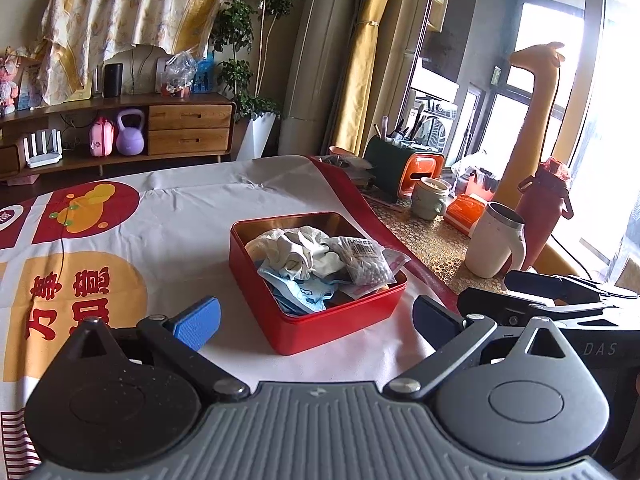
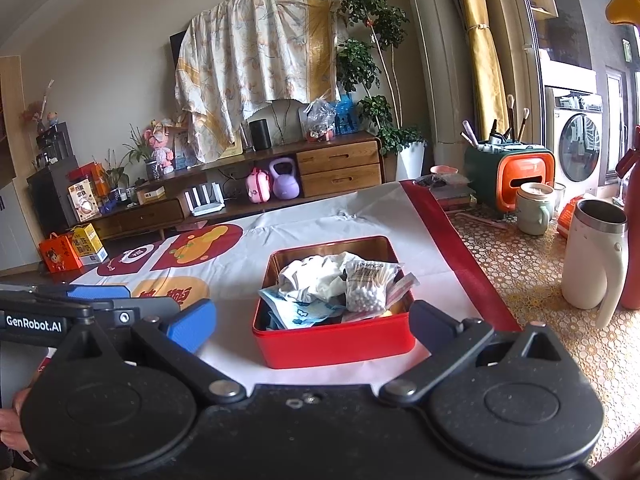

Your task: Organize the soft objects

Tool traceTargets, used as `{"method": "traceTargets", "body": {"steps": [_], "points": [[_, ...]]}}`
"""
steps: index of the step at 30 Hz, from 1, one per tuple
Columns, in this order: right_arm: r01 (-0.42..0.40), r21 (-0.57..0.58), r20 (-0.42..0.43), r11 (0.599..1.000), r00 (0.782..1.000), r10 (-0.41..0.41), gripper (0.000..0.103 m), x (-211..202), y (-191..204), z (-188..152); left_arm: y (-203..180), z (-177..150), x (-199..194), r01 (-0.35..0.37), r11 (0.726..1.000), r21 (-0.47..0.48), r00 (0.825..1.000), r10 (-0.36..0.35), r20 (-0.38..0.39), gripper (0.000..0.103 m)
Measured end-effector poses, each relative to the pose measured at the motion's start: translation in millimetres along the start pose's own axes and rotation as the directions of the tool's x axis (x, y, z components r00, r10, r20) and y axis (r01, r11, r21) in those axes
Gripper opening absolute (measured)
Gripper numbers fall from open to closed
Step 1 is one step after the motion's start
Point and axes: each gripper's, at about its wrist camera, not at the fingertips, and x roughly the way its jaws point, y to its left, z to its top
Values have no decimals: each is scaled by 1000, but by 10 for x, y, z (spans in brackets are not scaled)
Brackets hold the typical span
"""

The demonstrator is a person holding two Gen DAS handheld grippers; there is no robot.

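A red tin box sits on the white printed cloth. It holds a crumpled white cloth, blue face masks, a clear bag of cotton swabs and a pink packet. My left gripper is open and empty, just in front of the box. My right gripper is open and empty, its fingers on either side of the box's near edge. The other gripper shows at each view's side.
To the right on a patterned mat stand a white mug, a red bottle, a green cup, an orange packet and a green-orange organizer. A wooden sideboard is behind.
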Motion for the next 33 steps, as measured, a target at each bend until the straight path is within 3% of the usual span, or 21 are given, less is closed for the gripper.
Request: {"method": "traceTargets", "body": {"steps": [33], "points": [[1, 3, 7, 1000, 1000, -1, 103, -19, -12, 10, -23, -32, -37, 12, 1000, 8, 1000, -12, 13, 103]]}}
